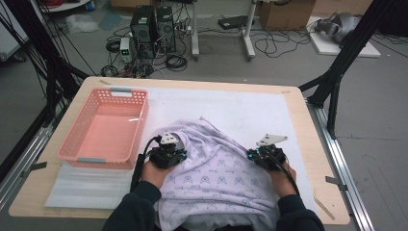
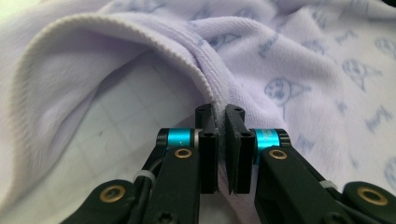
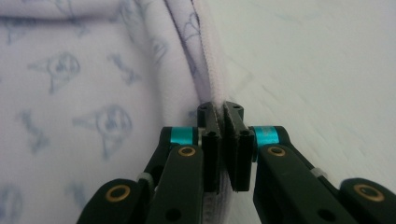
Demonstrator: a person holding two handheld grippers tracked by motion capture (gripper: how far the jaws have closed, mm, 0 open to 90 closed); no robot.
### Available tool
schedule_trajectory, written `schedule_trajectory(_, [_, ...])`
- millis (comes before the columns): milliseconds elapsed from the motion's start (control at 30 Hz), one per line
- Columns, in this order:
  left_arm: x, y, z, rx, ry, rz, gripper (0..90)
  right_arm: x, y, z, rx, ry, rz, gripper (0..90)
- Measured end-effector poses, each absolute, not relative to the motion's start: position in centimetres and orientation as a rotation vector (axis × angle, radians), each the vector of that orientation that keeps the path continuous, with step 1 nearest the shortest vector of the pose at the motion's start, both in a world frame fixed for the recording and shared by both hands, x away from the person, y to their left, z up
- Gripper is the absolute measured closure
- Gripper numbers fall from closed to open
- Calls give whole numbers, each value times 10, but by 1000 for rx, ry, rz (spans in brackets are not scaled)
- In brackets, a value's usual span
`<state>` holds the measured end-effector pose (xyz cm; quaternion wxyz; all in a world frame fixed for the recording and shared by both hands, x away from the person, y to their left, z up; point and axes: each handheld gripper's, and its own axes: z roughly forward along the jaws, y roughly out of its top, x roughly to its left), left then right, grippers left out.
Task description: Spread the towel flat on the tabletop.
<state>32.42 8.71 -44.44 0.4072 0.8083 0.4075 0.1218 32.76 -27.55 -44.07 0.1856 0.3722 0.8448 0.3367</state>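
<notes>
The far half of the table [image 1: 250, 103] lies bare beyond the garment [image 1: 216, 163], so a hand could pass there from side to side; the right strip of mat between the garment and the table edge is free too, seen beside the right tool [image 3: 221, 108]; at the left the basket [image 1: 103, 127] stands with high walls, just beside the left tool [image 1: 168, 144], leaving only a narrow lane between them; its inside is open from above; in front of the basket a strip of mat lies free; the garment heaps up in the near middle, and its raised fold arches over a hollow left of the left tool in the left gripper view.
</notes>
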Motion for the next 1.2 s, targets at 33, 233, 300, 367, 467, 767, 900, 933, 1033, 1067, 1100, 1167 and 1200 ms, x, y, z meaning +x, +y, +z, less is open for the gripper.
schedule_trajectory(33, [324,87,-444,2038,1028,307,845,324,-281,-441,1053,2375,939,858])
schedule_trajectory(233, [293,106,-447,1985,1035,245,847,292,-325,-437,1142,2350,934,860])
schedule_trajectory(300, [290,107,-447,1991,1023,232,847,284,-330,-435,1136,2367,889,860])
schedule_trajectory(367, [281,106,-445,1998,997,206,848,267,-339,-433,1162,2427,881,860])
schedule_trajectory(467, [266,103,-443,2054,930,173,845,252,-342,-430,1168,2447,880,850])
schedule_trajectory(767, [290,111,-426,1874,984,279,498,297,-321,-411,1117,2236,1065,620])
schedule_trajectory(900, [314,107,-426,1855,1043,291,469,337,-297,-416,1111,2281,1036,592])
schedule_trajectory(933, [319,106,-427,1855,1056,296,461,347,-289,-420,1104,2305,1020,572])
schedule_trajectory(1033, [333,101,-434,1878,1103,297,461,367,-274,-430,1109,2345,1002,535])
schedule_trajectory(1067, [336,99,-438,1884,1113,293,468,372,-269,-433,1112,2364,1000,526])
schedule_trajectory(1100, [338,97,-441,1901,1124,293,477,377,-265,-437,1121,2382,994,538])
schedule_trajectory(1167, [340,94,-448,1934,1123,311,507,383,-258,-442,1124,2396,988,603])
schedule_trajectory(1200, [339,93,-448,1940,1119,333,551,383,-257,-442,1138,2385,1011,709])
